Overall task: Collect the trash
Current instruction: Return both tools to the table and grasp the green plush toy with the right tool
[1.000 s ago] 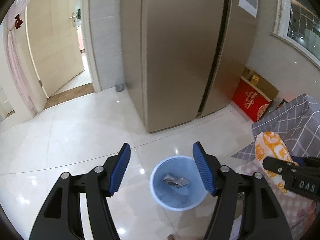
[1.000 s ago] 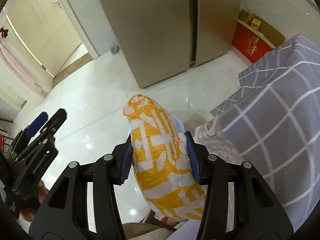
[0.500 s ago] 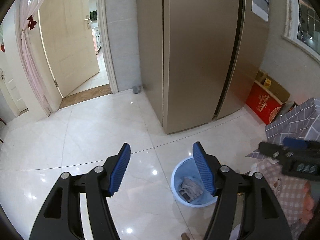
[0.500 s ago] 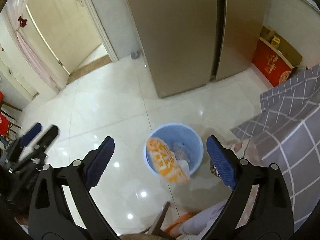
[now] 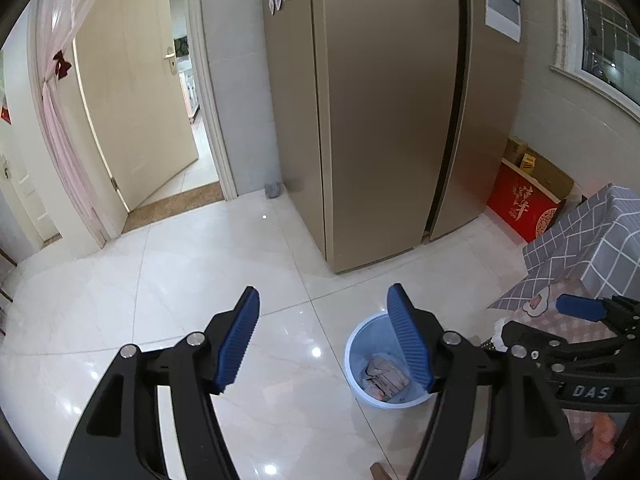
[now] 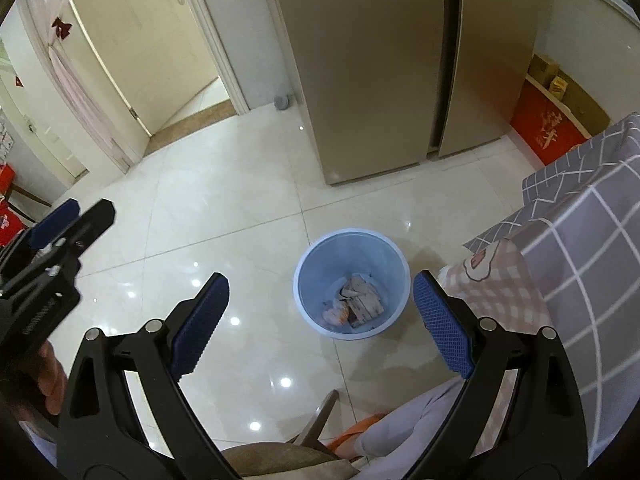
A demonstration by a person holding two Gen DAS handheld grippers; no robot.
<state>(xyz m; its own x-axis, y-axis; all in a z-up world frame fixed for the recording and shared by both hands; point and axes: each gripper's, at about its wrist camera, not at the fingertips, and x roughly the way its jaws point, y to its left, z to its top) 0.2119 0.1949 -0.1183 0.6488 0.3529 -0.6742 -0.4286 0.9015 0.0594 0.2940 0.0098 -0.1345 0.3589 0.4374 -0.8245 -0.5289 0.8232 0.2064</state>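
A light blue trash bin [image 6: 320, 252] stands on the tiled floor and holds crumpled wrappers [image 6: 358, 300], among them an orange and white one. My right gripper [image 6: 320, 322] hangs wide open above the bin, nothing between its blue pads. In the left wrist view the same bin [image 5: 356, 360] shows partly behind my right finger, with wrappers [image 5: 384, 376] inside. My left gripper [image 5: 324, 340] is open and empty, up and to the left of the bin. The right gripper [image 5: 580, 320] also shows at the right edge of that view, and the left gripper [image 6: 60, 232] at the left edge of the right wrist view.
A tall beige fridge [image 5: 380, 120] stands behind the bin. A table with a grey checked cloth [image 6: 580, 220] and a pink cloth is at the right. A red box [image 5: 520, 204] sits by the wall. An open door [image 5: 140, 100] is at the back left. A chair back [image 6: 280, 456] and a person's leg are below.
The right gripper opened and the orange and white wrapper fell into the bin. Both grippers pulled back and up, so the bin now looks smaller and farther.
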